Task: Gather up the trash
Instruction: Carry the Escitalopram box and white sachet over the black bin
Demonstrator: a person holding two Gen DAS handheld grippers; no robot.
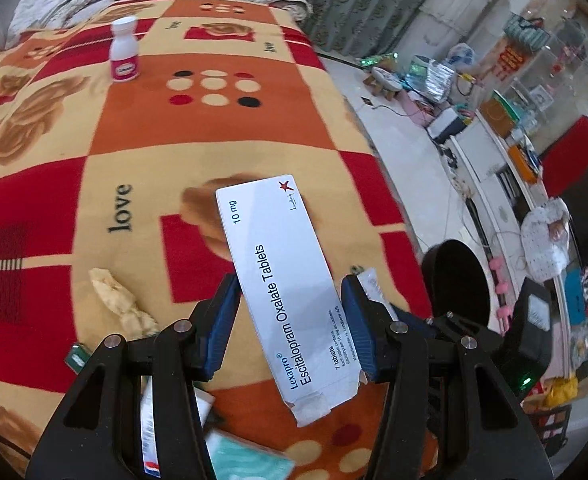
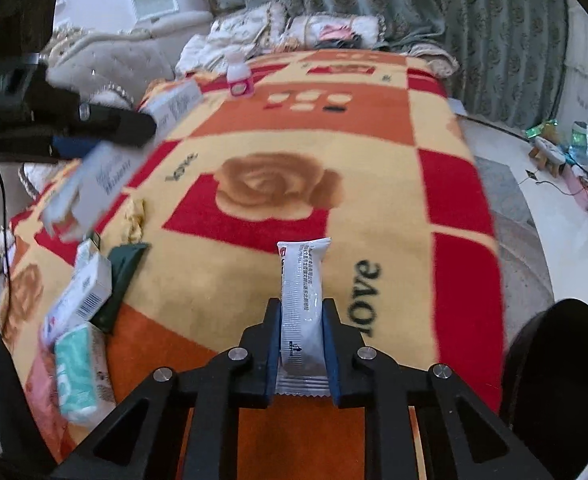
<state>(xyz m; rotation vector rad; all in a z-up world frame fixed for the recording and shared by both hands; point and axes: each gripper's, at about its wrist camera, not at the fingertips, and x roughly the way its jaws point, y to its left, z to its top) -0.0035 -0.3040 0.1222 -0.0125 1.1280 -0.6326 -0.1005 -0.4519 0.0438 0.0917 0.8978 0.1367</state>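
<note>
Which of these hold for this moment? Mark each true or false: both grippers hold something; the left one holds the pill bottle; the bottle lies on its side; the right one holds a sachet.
1. Both grippers hold something. True: left gripper and right gripper are each closed on an item.
2. The left gripper holds the pill bottle. False: it holds the white tablet box.
3. The pill bottle lies on its side. False: the pill bottle stands upright on the blanket.
4. The right gripper holds a sachet. True: a white sachet sits between its pads.
</note>
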